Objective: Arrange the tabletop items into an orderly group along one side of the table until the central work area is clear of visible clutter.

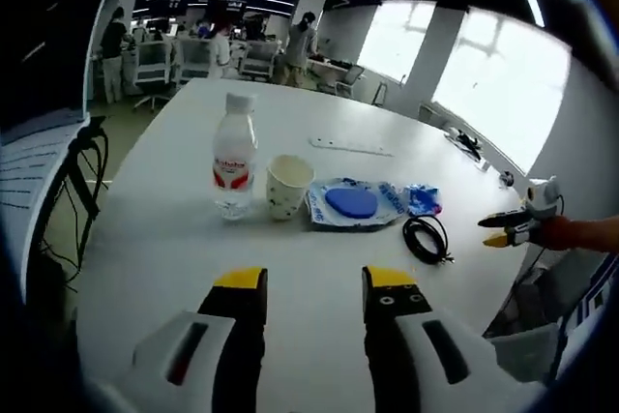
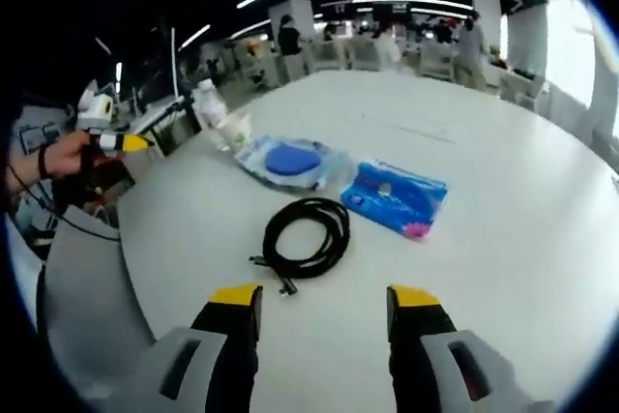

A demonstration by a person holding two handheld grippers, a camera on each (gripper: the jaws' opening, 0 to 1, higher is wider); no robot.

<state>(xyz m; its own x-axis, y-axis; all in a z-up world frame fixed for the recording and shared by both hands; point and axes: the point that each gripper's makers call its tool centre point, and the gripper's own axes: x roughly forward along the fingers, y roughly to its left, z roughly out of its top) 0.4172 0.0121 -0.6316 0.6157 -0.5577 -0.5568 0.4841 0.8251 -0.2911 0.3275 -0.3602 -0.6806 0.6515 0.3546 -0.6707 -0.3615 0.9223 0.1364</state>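
From where I'm driving, the clutter already sits in a loose line on the white bench [image 1: 174, 239], and I take the paper cup [image 1: 288, 186] as my marker. The water bottle [image 1: 234, 154] stands upright just beside the cup on its far side from the rest, close but I can't tell if they touch. On the cup's other side lies the clear packet with a blue disc [image 1: 352, 204], its edge right against the cup's base, then the blue wipe pack [image 2: 397, 197] just past it, and the coiled black cable [image 2: 308, 233] lies apart from the packet, nearer the bench edge. I judge the cable to be the stray that needs pulling into line, since the others are already grouped. My right gripper [image 2: 324, 307] hovers above bare bench just short of the cable, jaws wide and holding nothing. My left gripper [image 1: 314, 287] hangs back from the cup, jaws likewise spread and empty, touching nothing.
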